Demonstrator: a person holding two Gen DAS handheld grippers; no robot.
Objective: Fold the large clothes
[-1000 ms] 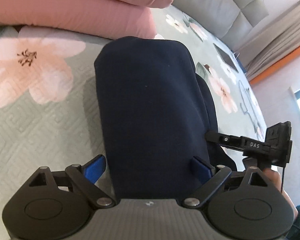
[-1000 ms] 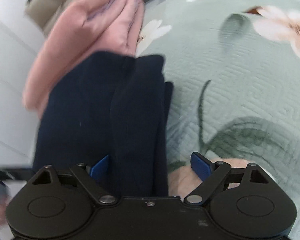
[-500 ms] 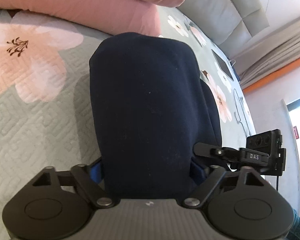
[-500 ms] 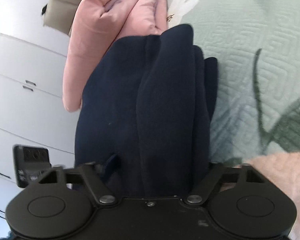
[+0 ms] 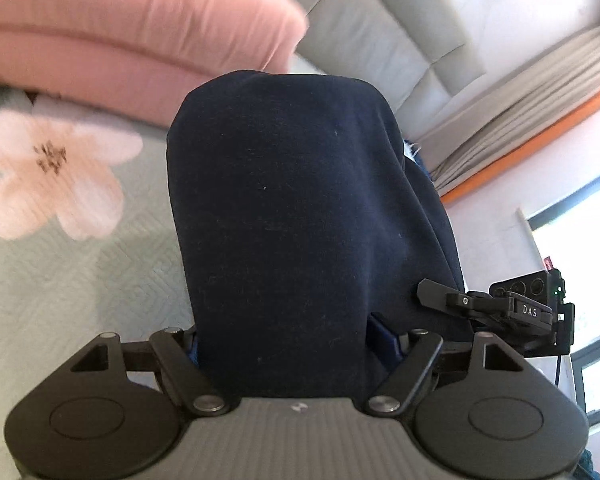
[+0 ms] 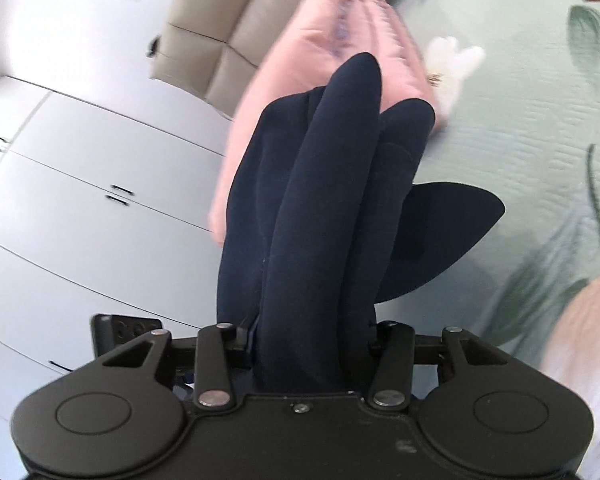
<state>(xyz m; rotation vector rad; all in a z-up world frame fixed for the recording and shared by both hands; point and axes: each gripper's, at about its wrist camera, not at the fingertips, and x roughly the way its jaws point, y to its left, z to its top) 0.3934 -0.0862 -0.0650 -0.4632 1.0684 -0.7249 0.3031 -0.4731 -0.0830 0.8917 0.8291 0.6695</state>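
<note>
Gripping, left: the left gripper has the folded navy garment between its blue pads; the jaws are closing and press the cloth on both sides.
Gripping, right: the right gripper is closing on the same navy garment, whose bunched folds fill the gap between the jaws; the fingertips are hidden by the cloth.
Garment position: it stretches forward from each gripper, lifted off the green floral bedspread; in the right wrist view one dark flap sticks out to the side over the bedspread.
Ahead: a folded pink quilt lies just beyond the garment's far end, partly hidden by it in both views.
Behind that: a grey padded headboard.
Left view, side: grey curtains and a window; the right gripper shows beside the garment.
Right view, side: white wardrobe doors.
Blocking: the garment covers most of what lies straight ahead of either gripper.
</note>
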